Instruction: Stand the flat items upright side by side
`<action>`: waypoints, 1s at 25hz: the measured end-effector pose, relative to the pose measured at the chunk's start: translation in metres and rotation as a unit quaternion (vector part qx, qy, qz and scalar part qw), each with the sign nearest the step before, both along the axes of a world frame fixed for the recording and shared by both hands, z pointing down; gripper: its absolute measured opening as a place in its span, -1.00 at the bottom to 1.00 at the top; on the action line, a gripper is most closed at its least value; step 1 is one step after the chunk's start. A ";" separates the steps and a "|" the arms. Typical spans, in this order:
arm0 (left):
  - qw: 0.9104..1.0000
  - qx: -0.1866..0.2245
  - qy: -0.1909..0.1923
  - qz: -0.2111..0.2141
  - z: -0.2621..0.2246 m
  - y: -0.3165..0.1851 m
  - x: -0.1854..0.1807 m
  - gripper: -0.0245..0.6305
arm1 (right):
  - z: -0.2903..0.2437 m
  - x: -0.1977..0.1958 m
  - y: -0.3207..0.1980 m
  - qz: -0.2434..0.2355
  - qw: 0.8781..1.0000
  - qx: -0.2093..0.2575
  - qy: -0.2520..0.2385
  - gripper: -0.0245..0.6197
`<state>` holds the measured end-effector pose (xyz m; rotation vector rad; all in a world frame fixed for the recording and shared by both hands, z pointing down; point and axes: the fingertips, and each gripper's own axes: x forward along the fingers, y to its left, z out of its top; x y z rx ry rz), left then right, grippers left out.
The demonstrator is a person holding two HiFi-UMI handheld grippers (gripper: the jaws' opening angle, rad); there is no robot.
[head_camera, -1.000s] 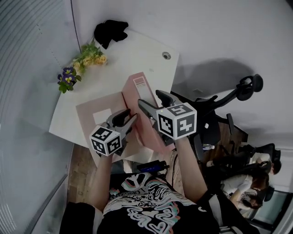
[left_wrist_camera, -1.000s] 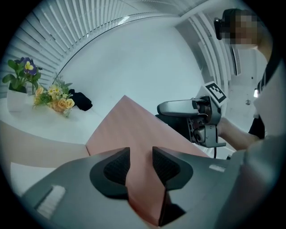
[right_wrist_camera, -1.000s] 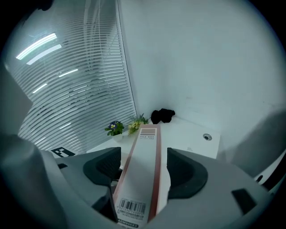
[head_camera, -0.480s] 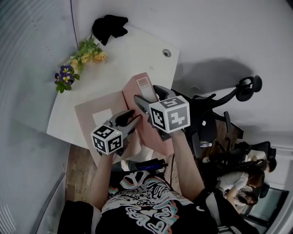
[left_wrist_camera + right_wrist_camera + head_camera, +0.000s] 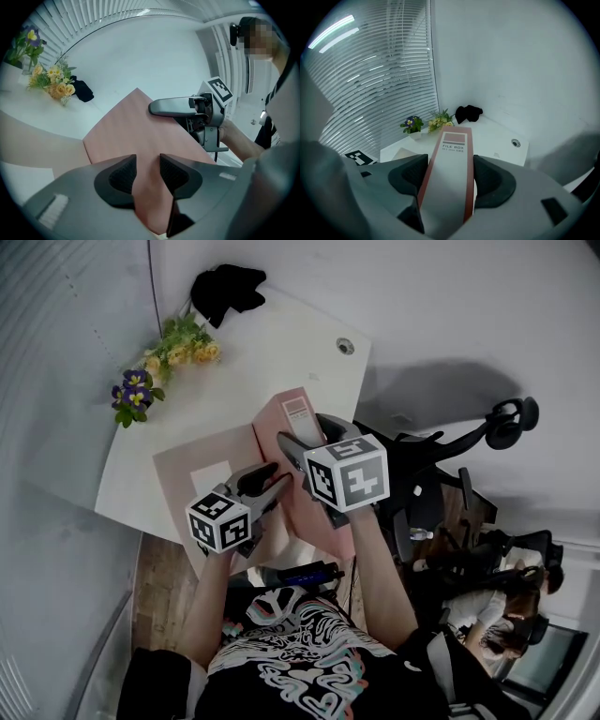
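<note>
Standing on edge near the desk's (image 5: 281, 343) near side: pink box (image 5: 300, 413), spine toward the head camera. Folder (image 5: 187, 470) lies flat just left of it. Right gripper (image 5: 307, 435) straddles the spine; its jaws have just been closing and the pads touch both sides. Left gripper (image 5: 275, 479) is clenched on the box's near pink panel. Flowers (image 5: 183, 343) at far left.

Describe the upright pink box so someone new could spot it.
On the white desk in the corner by the blinds, two pink file boxes sit at the near end. It's the upright file box. Unlike the flat box beside it, it stands on edge, with a spine label reading FILE BOX.
</note>
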<state>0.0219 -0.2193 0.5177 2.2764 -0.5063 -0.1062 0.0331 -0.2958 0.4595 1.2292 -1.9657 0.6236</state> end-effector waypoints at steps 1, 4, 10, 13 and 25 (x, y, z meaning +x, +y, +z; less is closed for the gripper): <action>1.000 -0.001 0.000 -0.001 0.001 0.000 0.000 -0.49 | 0.000 0.000 0.000 0.000 1.000 0.001 -0.001 0.02; 1.000 -0.002 -0.006 -0.004 0.002 0.000 -0.002 -0.49 | -0.001 0.002 0.000 0.005 1.000 0.004 -0.001 0.02; 1.000 0.000 -0.010 -0.007 0.004 0.000 -0.011 -0.49 | -0.006 0.003 0.003 0.021 0.999 0.026 0.005 0.01; 1.000 0.002 -0.012 -0.009 0.003 0.003 -0.015 -0.49 | -0.015 0.002 0.005 0.027 0.999 0.047 -0.002 0.01; 1.000 0.018 -0.006 -0.019 -0.016 0.007 -0.018 -0.49 | -0.047 0.005 0.016 0.048 0.993 0.107 -0.017 0.01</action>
